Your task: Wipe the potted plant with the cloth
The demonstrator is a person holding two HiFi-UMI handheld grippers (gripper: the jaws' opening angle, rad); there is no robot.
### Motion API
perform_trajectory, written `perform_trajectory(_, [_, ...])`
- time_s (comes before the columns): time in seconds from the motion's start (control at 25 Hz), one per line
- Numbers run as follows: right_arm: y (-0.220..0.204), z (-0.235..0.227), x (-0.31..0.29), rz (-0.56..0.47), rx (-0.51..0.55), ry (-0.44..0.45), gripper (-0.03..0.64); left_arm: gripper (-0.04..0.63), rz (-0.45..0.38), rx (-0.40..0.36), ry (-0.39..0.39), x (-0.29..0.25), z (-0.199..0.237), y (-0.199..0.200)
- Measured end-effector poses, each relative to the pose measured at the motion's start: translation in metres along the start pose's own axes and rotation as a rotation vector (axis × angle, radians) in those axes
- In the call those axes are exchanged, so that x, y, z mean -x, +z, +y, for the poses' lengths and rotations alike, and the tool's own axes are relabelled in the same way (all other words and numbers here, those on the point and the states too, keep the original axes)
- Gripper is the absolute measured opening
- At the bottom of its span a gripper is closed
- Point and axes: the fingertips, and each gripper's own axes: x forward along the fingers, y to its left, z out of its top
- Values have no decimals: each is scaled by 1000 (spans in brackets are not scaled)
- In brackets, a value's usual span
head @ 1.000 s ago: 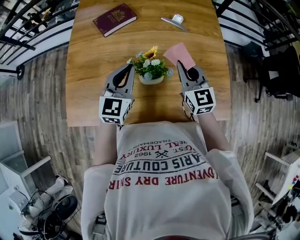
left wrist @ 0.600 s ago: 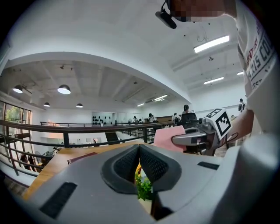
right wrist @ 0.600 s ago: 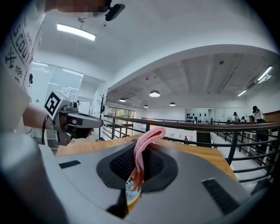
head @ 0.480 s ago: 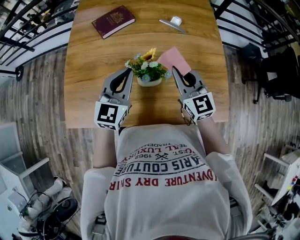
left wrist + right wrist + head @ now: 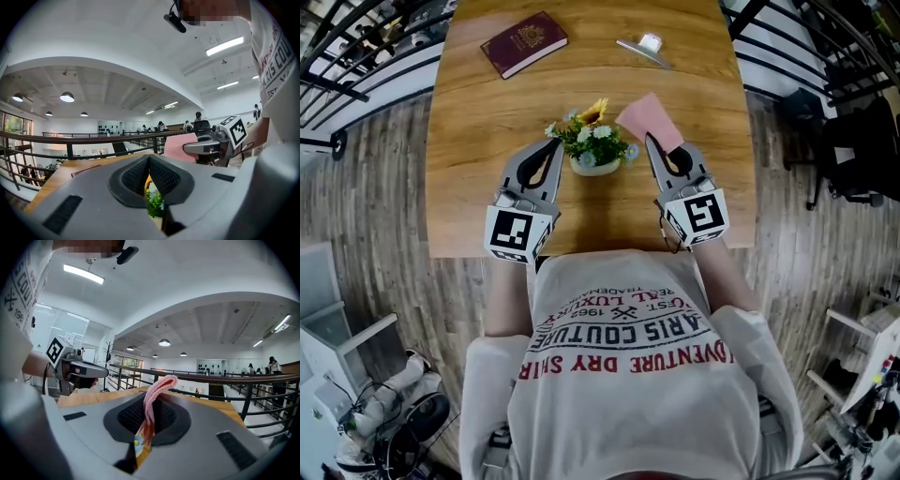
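Note:
The potted plant (image 5: 593,143), green leaves with a yellow sunflower and small pale flowers in a white pot, stands mid-table. My left gripper (image 5: 555,143) sits just left of its foliage, shut with nothing between the jaws; in the left gripper view (image 5: 149,158) the plant (image 5: 153,200) shows through the slit below the closed pads. My right gripper (image 5: 650,139) is just right of the plant, shut on the pink cloth (image 5: 645,116), which fans out beyond the tips toward the flowers. In the right gripper view the cloth (image 5: 151,401) stands pinched edge-on between the pads.
A dark red passport (image 5: 523,42) lies at the far left of the wooden table (image 5: 478,122), and a metal clip (image 5: 644,47) at the far right. The table's near edge runs just behind both grippers. Black railings flank the table.
The head view has shifted slightly. Both grippers, the cloth and the plant keep almost the same places relative to one another.

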Motion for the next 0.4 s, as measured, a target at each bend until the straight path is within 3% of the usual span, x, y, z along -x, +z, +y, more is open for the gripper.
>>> perform_trajectory(0.4, [2, -7, -2, -9, -17, -7, 37, 18, 6, -8, -6, -7, -2, 4])
